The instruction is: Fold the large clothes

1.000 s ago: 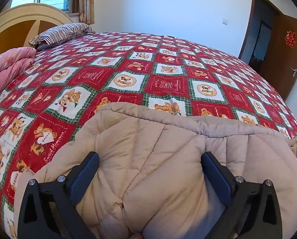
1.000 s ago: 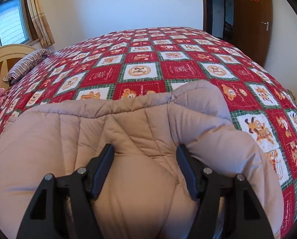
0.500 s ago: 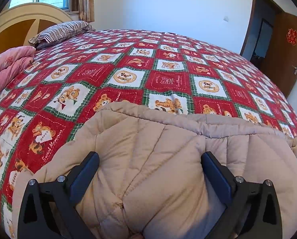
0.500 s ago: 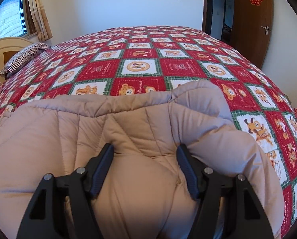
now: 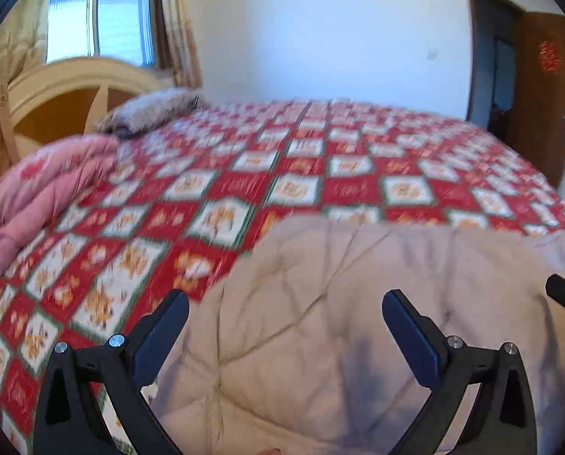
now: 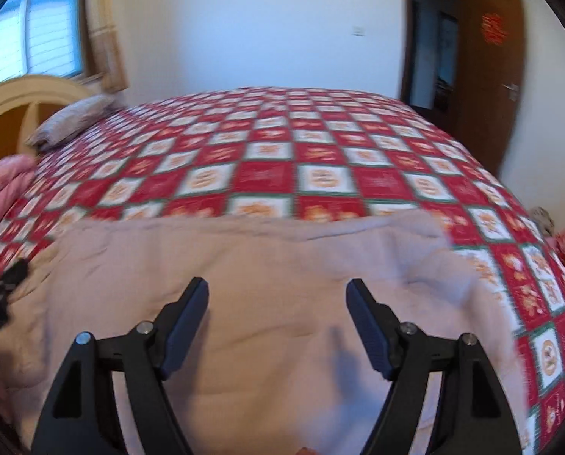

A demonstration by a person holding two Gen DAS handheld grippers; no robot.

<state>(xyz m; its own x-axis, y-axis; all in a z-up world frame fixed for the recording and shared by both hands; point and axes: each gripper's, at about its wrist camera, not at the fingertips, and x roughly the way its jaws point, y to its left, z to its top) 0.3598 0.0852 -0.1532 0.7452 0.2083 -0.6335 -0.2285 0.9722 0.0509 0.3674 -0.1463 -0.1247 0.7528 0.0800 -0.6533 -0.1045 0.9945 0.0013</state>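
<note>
- The left gripper (image 5: 285, 305) is hanging over the near end of the beige padded coat (image 5: 358, 322) with its jaws spread wide. Nothing is sitting between them, the pads aren't touching the fabric.
- The right gripper (image 6: 276, 295) is doing much the same thing over the other half of the coat (image 6: 263, 284). Its jaws are opening as I watch, and they're clear of the cloth too, so it isn't pinching anything.
- Each gripper is peeking into the other one's view: a black bit of the right one at the far right edge of the left camera, a black bit of the left one at the far left edge of the right camera. So they're hovering side by side over the same garment.
- The coat itself is lying flat-ish at the near edge of the bed, folded over into a wide puffy slab with quilted seams running across it.
- Under it, the red and white checked bedspread (image 6: 320, 174) with little bear pictures is covering the whole bed.
- Over on the left, a pink quilt (image 5: 43, 189) is bunched up in a roll, well apart from the coat.
- A striped pillow (image 5: 149, 110) is leaning near the rounded wooden headboard (image 5: 74, 91), with a window (image 5: 96, 15) and curtains behind that.
- Far right, a brown door (image 6: 487, 76) is standing open with a red decoration on it.
- Everything's looking a bit smeared, so the fine details are hard to make out.
</note>
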